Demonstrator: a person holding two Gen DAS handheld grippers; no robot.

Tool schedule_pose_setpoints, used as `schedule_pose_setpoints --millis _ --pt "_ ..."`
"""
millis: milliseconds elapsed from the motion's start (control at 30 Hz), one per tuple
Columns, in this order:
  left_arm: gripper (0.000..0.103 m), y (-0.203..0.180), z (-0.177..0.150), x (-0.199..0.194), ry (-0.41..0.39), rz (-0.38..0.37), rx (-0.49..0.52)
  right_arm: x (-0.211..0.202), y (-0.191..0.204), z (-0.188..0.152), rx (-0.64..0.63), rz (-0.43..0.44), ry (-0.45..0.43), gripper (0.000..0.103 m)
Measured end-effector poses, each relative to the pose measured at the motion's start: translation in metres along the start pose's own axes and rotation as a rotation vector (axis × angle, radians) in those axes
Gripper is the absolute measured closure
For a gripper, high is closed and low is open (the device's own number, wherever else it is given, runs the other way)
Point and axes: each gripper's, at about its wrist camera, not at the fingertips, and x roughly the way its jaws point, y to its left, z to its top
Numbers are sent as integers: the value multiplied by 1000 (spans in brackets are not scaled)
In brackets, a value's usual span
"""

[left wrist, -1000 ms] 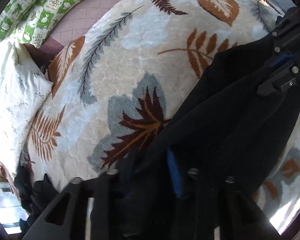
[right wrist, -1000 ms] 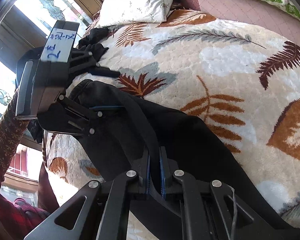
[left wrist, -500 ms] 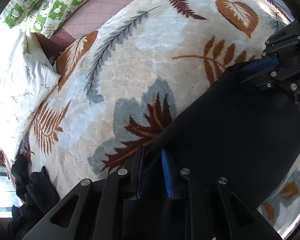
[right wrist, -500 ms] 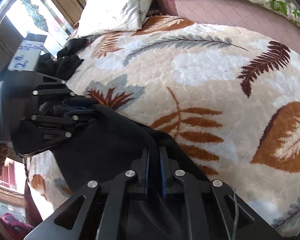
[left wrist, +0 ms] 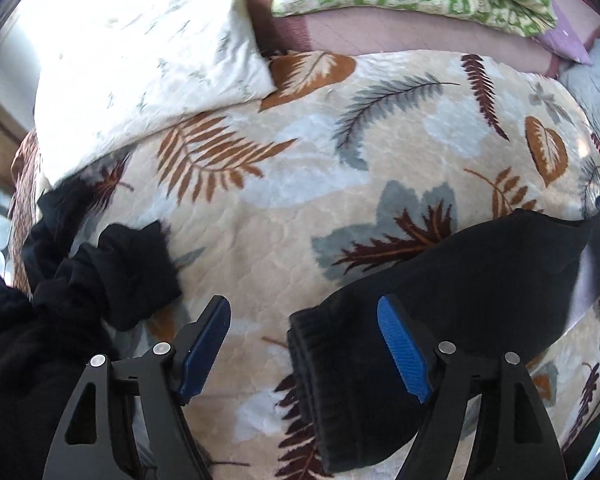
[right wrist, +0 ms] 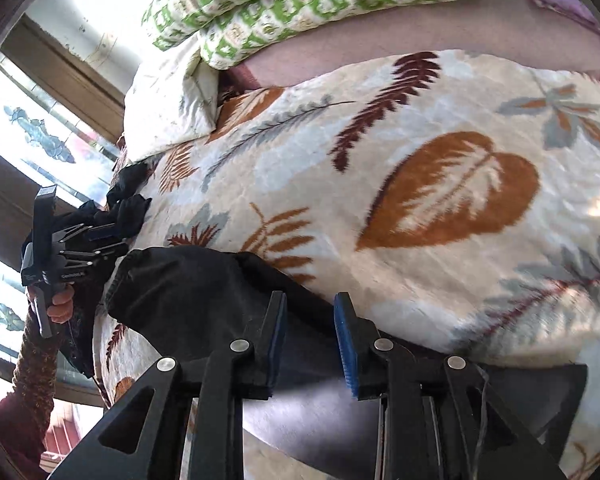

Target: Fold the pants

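Our left gripper [left wrist: 304,348] and right gripper [right wrist: 310,344] are both opening and hold nothing, so the pants [left wrist: 460,280] may flop open if we bump them.

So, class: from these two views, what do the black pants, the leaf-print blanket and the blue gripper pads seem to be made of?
Black pants: soft matte knit, probably fleece or jersey; the cuff is ribbed and the cloth shows no shine.
Leaf-print blanket: plush, quilted-looking fabric, likely synthetic fleece; the surface is puckered with a slight sheen.
Blue pads: likely rubber or soft plastic; fine ridges run across them.
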Motion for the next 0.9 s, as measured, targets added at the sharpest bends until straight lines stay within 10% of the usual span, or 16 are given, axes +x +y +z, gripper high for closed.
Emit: schedule_pose_setpoints --millis 267,500,633,800,900 --pt "25 11 -18 18 103 -58 -93 -76 -92 -41 244 -147 -143 64" --pt "26 1 -15 50 149 -68 -161 -56 -117 -51 255 -254 -83 65" --pt "64 0 -17 53 114 -42 -202 -46 -115 -55 212 -321 -64 88" --pt "62 -11 -23 59 55 83 -160 -62 -132 -60 311 -260 -149 93" --pt "44 -23 -29 63 8 176 -131 -52 -135 -64 309 -281 -138 91"
